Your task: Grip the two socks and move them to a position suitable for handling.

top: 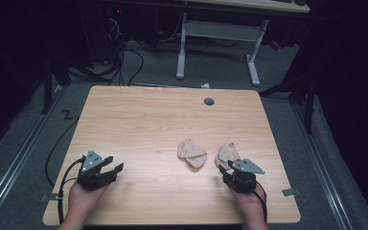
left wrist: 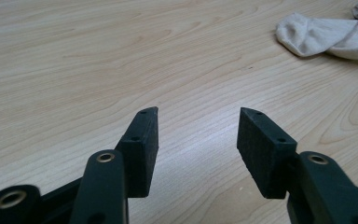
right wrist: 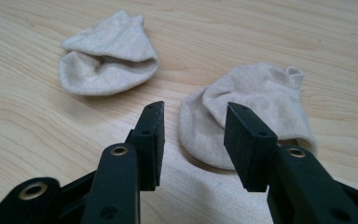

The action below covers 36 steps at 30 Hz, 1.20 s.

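Two small beige socks lie on the wooden table (top: 139, 120). The left sock (top: 191, 153) (right wrist: 107, 53) is folded over; in the left gripper view this sock (left wrist: 319, 36) lies far off at the upper right. The right sock (top: 227, 154) (right wrist: 251, 109) lies just beyond my right gripper (top: 227, 167) (right wrist: 193, 112), whose jaws stand open above the table with nothing between them. My left gripper (top: 115, 164) (left wrist: 198, 114) rests near the table's front left, open and empty, well away from both socks.
A grey cable grommet (top: 209, 101) sits near the table's far edge. A white-legged desk (top: 220, 33) stands on the floor behind. Cables (top: 60, 143) run over the floor at the left.
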Available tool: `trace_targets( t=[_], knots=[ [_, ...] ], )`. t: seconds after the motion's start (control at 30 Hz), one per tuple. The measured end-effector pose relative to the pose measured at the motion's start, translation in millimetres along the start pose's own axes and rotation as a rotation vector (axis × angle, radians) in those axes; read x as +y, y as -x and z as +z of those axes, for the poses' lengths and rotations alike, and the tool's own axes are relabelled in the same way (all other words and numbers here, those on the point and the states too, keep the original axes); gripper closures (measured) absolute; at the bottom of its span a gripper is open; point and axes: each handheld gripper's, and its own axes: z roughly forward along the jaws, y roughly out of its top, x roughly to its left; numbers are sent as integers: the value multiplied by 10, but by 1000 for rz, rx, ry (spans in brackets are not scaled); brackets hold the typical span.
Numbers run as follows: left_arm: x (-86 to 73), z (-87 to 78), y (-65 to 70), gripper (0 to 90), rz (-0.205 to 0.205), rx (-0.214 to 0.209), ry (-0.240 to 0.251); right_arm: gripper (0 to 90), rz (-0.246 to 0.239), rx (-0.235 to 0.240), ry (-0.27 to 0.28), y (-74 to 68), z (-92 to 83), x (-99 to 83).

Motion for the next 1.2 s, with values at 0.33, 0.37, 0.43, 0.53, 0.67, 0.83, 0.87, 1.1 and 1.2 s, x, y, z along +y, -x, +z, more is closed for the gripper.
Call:
trace_targets(
  t=[0.33, 0.37, 0.43, 0.53, 0.67, 0.83, 0.87, 1.1, 1.2],
  knots=[
    [41, 58, 79, 487, 43, -7, -11, 583, 24, -4, -4, 73, -83, -68],
    [39, 61, 79, 487, 42, -10, -13, 583, 30, -4, -4, 79, -87, -71],
    [32, 58, 78, 487, 43, -12, -18, 584, 38, -4, -6, 82, -86, -71],
    [17, 54, 72, 486, 29, -12, -21, 585, 27, 5, -10, 57, -55, -56],
    [11, 46, 62, 484, 22, -7, -17, 587, 22, 15, -12, 34, -31, -45],
    [6, 52, 58, 468, 5, -15, -19, 622, 15, 27, -14, 11, -26, -33],
    [9, 52, 61, 468, 3, -16, -23, 633, 23, 29, -14, 0, -31, -30],
    [10, 57, 73, 463, 10, -20, -14, 675, 2, 57, -15, -57, 1, 9],
    [3, 58, 59, 465, 7, -26, -18, 682, -1, 63, -25, -75, 28, 16]
  ],
)
